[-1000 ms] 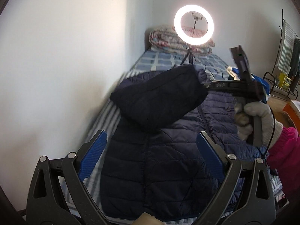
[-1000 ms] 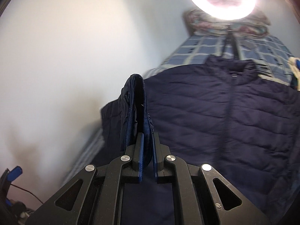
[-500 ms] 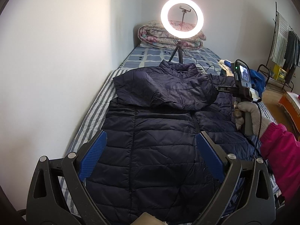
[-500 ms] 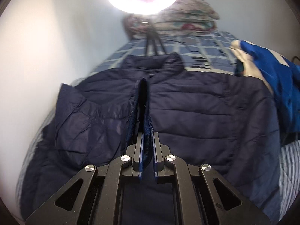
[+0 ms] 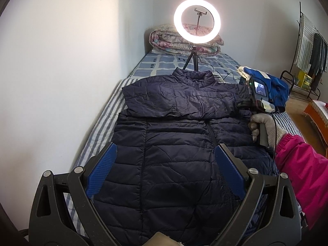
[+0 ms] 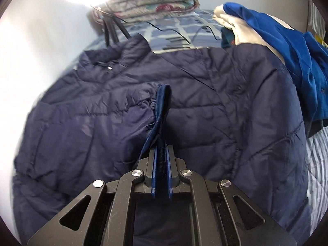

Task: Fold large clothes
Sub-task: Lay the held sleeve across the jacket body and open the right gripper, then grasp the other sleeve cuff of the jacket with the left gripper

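A big dark blue puffy jacket (image 5: 174,143) lies flat on a bed with a blue and white striped sheet (image 5: 98,131). Its collar points to the far end of the bed. One sleeve (image 5: 180,102) is folded across the chest of the jacket, from the wall side over to the other side.

The right gripper (image 6: 161,151) is squeezed tight on the cuff (image 6: 162,100) at the end of that sleeve. The cuff sticks up between its blue pads (image 6: 155,164). In the left view, a hand in a pale knit glove (image 5: 264,129) holds this gripper by its handle, low over the jacket's far shoulder. A bright pink sleeve (image 5: 303,176) covers the arm.

The left gripper (image 5: 164,166) has its jaws wide apart, and nothing is between them. It sits above the bottom half of the jacket.

A round glowing ring light (image 5: 197,19) stands on a small tripod past the collar. A rolled flowery quilt (image 5: 164,43) lies behind it. A bright blue and white garment (image 6: 276,41) is piled beside the jacket's shoulder.
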Motion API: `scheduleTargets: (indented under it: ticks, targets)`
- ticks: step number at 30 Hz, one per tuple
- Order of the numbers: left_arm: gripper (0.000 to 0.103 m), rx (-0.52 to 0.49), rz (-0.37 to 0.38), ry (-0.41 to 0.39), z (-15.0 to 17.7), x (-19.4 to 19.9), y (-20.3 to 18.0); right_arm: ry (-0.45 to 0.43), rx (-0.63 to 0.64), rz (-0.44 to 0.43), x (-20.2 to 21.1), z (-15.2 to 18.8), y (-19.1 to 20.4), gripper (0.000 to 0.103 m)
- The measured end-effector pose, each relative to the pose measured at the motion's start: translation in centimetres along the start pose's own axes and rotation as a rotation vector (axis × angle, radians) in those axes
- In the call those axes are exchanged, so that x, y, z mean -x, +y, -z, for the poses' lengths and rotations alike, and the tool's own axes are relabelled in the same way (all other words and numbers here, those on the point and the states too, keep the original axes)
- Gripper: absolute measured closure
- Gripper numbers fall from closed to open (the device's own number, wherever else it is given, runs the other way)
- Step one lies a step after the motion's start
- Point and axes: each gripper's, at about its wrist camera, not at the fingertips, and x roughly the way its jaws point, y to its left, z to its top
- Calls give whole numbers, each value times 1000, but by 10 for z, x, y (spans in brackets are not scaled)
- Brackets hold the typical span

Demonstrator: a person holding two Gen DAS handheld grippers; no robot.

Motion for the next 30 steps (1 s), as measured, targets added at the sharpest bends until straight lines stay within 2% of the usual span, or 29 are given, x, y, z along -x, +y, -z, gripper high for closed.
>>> scheduleTargets:
  ticks: [4,8,10,11,12,14,19,25,26,30]
  targets:
    - [5,-2,-9,-16,-1,4,1,-3,14,-18,4,3,-4,95]
    - [5,-17,-26,-53,-3,12,0,-55,53,1,27,1,-1,94]
    - [5,-33,-31,-72,-4,15,-3,-76,63,-24,40,1,-1,83]
    - [5,-39,-30,-79,-4,17,-5,-100,78,-30,53,2,0,69]
    - [5,-44,-25,-85,-4,19,-8,-125,95,-21,63,3,1,61]
    - [5,-59,-16,-94,-6,21,-13,-177,122,-13,86,6,2,60]
    - [5,-99,-2,-125,-5,28,-30,-257,148,-67,154,19,-6,60]
    - [5,-134,28,-158,-8,34,-55,-298,197,-63,218,36,-22,60]
    - [5,-139,33,-161,-8,35,-59,-295,196,-62,226,39,-26,58]
    - [5,-186,74,-153,-5,34,-80,-298,183,-46,272,58,-47,37]
